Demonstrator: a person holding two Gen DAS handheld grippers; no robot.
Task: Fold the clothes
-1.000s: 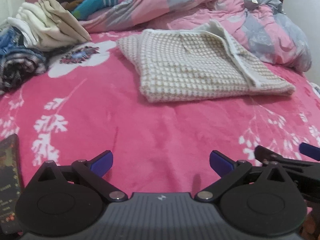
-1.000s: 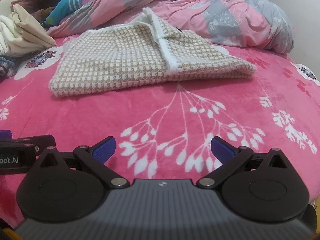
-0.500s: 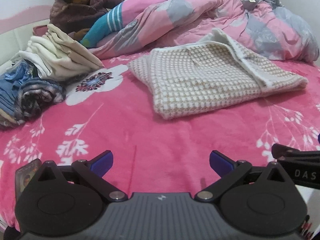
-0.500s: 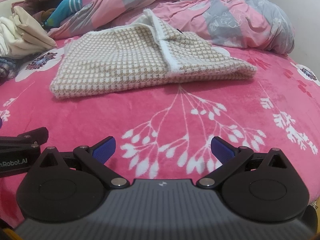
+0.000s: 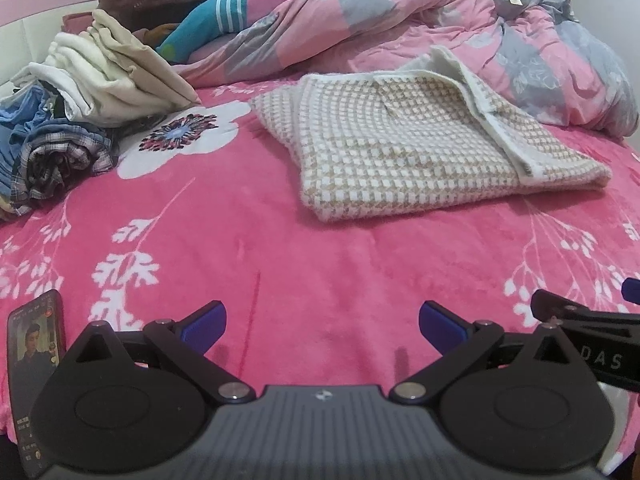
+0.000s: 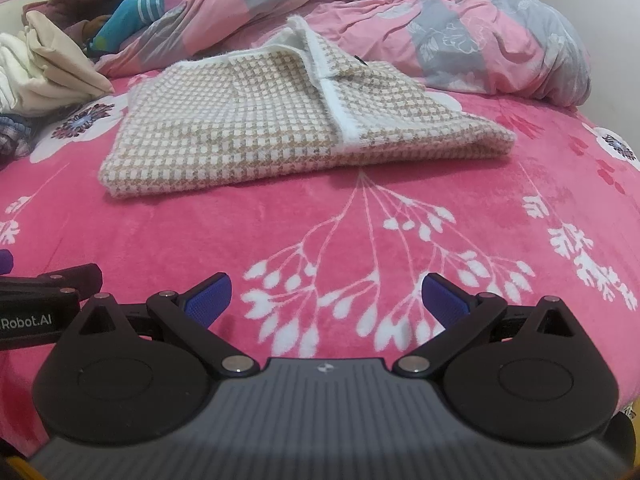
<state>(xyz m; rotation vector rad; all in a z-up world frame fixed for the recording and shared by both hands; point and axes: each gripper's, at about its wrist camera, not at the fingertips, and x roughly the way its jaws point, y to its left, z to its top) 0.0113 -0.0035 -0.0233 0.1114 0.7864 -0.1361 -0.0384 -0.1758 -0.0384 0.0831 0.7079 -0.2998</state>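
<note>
**Right wrist view: folded houndstooth knit ahead, both hand-held grippers empty**

Right wrist view shows the beige-and-white houndstooth knit garment (image 6: 280,128) lying folded on the pink floral fleece bed cover (image 6: 360,220), toward the far middle of the bed, its white-trimmed edge (image 6: 332,92) lapped over the top and standing slightly proud at the far end. It looks mostly folded; the step in hand appears to be either a final fold or moving on to another piece.

To finish it well, I would bring both grippers to the near edge of the knit, pinch every layer at the two near corners together, and lift evenly so the thick fabric does not slide apart. The raised trim flap should be pressed flat first.

The right hand-held gripper (image 6: 326,300) hovers over the cover near the bed's front, jaws spread wide and empty. The left hand-held gripper (image 5: 322,324) is likewise wide apart with nothing in it, well short of the garment.

Left of the knit sits a pile of cream and blue clothes (image 5: 80,92); beyond it, a pink-and-grey quilt (image 6: 440,12). A smartphone (image 5: 34,364) lies at the near left.

Compared with a second ago, the left view has pulled back and risen, showing more of the pile; the garment has not moved.
</note>
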